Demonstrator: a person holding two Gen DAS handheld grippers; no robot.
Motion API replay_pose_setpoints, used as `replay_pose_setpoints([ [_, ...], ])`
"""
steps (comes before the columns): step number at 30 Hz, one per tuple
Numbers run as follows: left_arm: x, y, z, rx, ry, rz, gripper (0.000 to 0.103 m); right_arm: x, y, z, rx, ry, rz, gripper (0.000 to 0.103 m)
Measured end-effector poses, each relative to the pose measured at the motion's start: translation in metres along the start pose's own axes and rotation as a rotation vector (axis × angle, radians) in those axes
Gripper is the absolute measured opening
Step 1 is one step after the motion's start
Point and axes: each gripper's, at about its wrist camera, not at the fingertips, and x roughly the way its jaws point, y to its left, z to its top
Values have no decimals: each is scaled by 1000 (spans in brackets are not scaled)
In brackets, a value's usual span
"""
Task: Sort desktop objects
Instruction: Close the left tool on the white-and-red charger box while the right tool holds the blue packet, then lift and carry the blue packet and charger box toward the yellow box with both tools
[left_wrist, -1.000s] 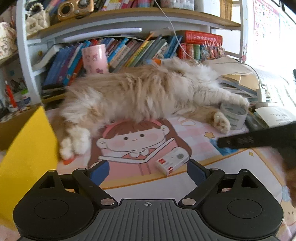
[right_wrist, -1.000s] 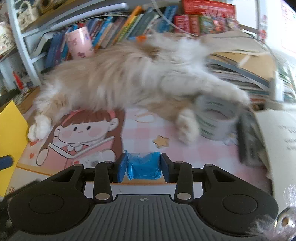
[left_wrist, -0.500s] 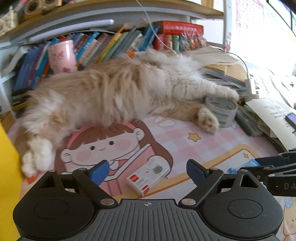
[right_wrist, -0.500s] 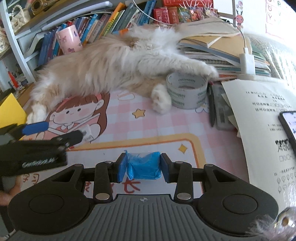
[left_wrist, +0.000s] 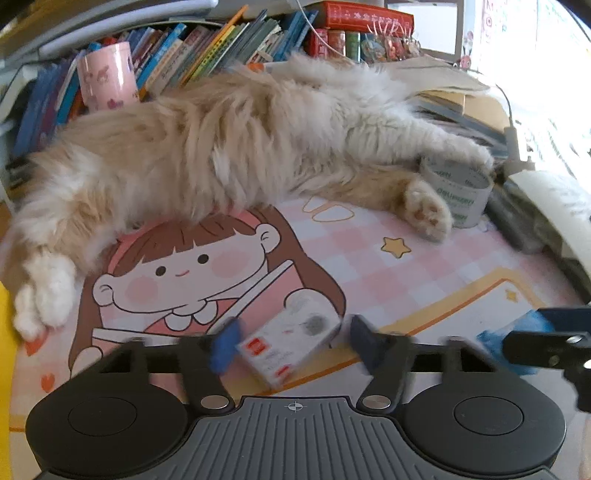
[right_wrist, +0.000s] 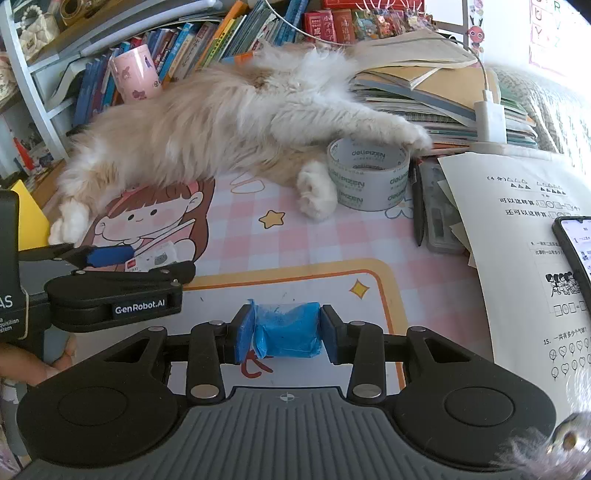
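The left tool (left_wrist: 291, 345) has its two blue pads (left_wrist: 223, 349) closed in on a small white box (left_wrist: 286, 341) with red marks. The picture is blurry there, but the box sits right between the pads, and they look shut on it. The box lies on the pink mat (left_wrist: 369, 258) that covers the counter.

The right tool (right_wrist: 284, 334) is shut tight on a blue packet (right_wrist: 288, 330). It holds the packet just above the mat, a little to the right of the left tool.

So two things look picked up, one in each tool. Neither one has been put away yet.

A lot seems left to do. Ahead of the right tool, a roll of tape (right_wrist: 369, 177) stands on the mat. A black pen (right_wrist: 417, 206) and a grey case (right_wrist: 439, 218) lie to its right. A sheet of paper (right_wrist: 517, 229) and a phone (right_wrist: 576, 243) are further right.

A fluffy cat (left_wrist: 229, 147) lies stretched across the far side of the mat. One paw (right_wrist: 317, 192) touches the tape, so taking the roll may bother the cat.
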Motion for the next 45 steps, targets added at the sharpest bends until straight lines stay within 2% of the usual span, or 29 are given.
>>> replay_pose_setpoints([
  [5,-12,1,-5,13,5,-22,57,0,1,0,5,-1,7,35],
  [16,-45,21,-9,-89,-36,1,57,0,15,2,-28,-11,37,35],
  [25,-101,40,-32,-187,-69,20,57,-11,27,2,-76,-45,52,35],
  [33,-150,34,-53,-170,-123,64,57,-31,41,-6,-117,-64,81,35],
  [41,-180,43,-69,-178,-144,61,57,-56,68,-15,-187,-123,106,35],
  [45,-191,48,-78,-167,-151,54,57,-61,81,-21,-188,-118,109,35],
])
